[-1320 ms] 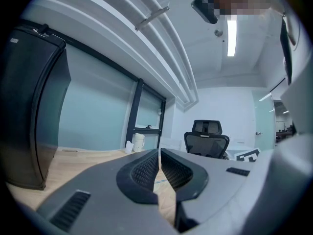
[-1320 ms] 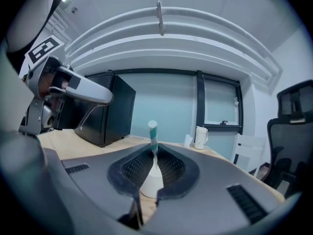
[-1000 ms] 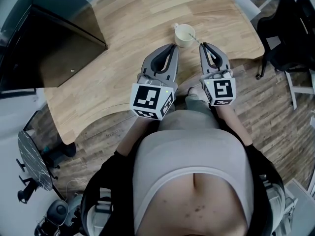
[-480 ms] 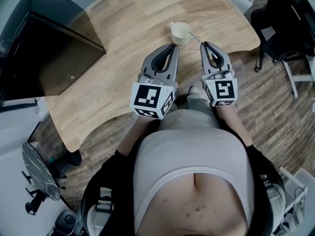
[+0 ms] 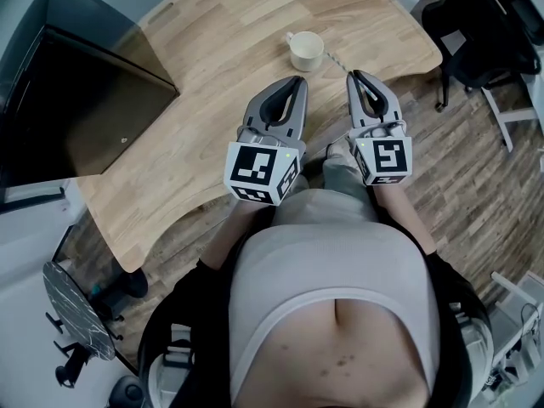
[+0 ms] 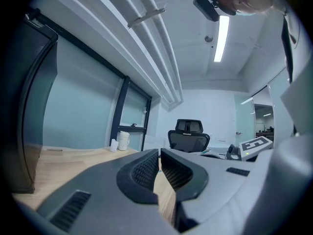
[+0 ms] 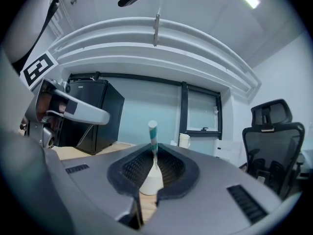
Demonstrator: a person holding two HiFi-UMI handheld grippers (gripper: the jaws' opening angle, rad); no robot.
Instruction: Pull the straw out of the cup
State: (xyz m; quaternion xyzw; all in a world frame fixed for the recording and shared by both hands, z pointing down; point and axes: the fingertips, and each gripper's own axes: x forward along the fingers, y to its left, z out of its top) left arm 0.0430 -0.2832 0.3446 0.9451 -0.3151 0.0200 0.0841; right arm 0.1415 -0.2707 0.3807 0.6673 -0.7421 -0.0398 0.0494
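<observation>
Head view, nearest first: each gripper's cube, left (image 5: 259, 172) and right (image 5: 384, 160), carries black-and-white square markers, coded patterns rather than legible words. Ahead of the cubes, my left gripper (image 5: 297, 82) points level over the wooden table (image 5: 229, 41), jaws together with only a thin slit between the ribbed pads and nothing in them. My right gripper (image 5: 354, 76), just beside it, is clamped tight on the teal-and-white striped straw (image 5: 337, 61), pinched at the jaw tips. The straw slants away from the tips to the rim of the white cup (image 5: 306, 51); I cannot tell whether its far end is inside. The cup stands upright near the table's far edge. Farther off are a black cabinet (image 5: 76, 100) at left and a black office chair (image 5: 476, 24) at right.
</observation>
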